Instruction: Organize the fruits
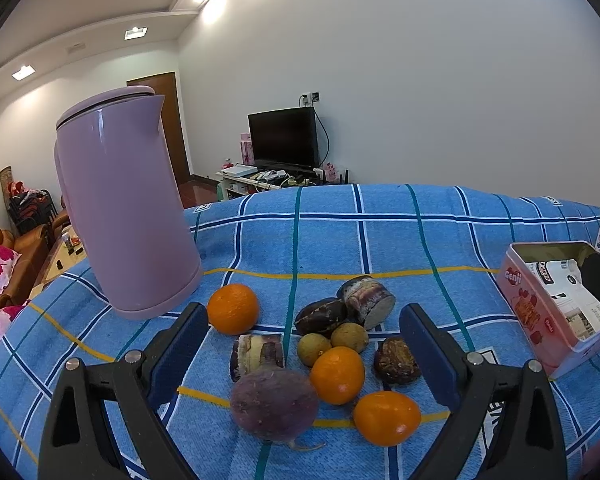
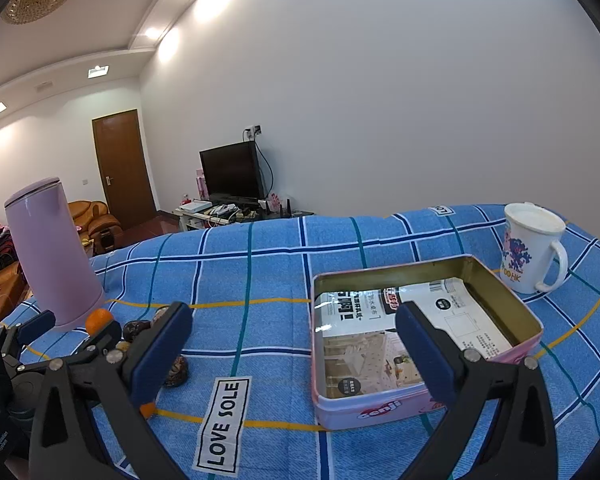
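Observation:
In the left wrist view a pile of produce lies on the blue checked cloth [image 1: 380,240]: three oranges [image 1: 232,309] [image 1: 337,375] [image 1: 386,417], two small brown longans [image 1: 349,337], dark wrinkled fruits [image 1: 396,361] [image 1: 320,316], cut purple pieces [image 1: 256,354] [image 1: 366,299] and a round purple root [image 1: 275,403]. My left gripper [image 1: 304,354] is open and empty, its jaws standing either side of the pile. My right gripper [image 2: 293,354] is open and empty above the cloth, its right finger [image 2: 426,354] over the open pink tin [image 2: 380,404].
A lilac kettle [image 1: 127,208] stands left of the pile; it also shows in the right wrist view [image 2: 51,256]. A white lidded mug [image 2: 530,248] stands behind the tin. The pink tin [image 1: 556,308] holds a printed sheet. My left gripper [image 2: 59,340] shows at the left of the right wrist view.

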Demonstrator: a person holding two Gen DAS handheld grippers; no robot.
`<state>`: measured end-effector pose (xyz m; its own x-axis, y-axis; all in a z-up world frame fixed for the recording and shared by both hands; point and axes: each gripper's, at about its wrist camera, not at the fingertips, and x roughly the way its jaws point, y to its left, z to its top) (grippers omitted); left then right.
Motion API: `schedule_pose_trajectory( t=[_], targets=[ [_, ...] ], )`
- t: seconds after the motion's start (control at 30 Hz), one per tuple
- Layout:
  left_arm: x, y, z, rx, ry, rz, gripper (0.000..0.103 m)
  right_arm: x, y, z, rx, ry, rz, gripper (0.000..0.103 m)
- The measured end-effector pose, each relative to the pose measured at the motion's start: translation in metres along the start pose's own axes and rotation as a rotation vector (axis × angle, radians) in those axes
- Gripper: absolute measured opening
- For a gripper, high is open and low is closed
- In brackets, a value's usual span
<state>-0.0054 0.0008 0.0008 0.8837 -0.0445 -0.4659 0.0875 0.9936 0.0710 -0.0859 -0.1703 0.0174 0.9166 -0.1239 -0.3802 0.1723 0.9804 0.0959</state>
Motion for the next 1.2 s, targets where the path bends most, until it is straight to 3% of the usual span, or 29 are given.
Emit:
schedule_pose_trajectory(
  t=[0.53, 1.2],
  targets=[
    [-0.0013, -0.0023, -0.0001, 0.013, -0.007, -0.006, 0.097, 0.0033, -0.0056, 0.0002, 0.000, 0.010, -0.080, 0.103],
    [-0.0002, -0.0014, -0.0001, 0.012, -0.003, -0.008, 0.097, 0.0036, -0.0060, -0.0010, 0.005, 0.018, -0.078, 0.103]
  ],
)
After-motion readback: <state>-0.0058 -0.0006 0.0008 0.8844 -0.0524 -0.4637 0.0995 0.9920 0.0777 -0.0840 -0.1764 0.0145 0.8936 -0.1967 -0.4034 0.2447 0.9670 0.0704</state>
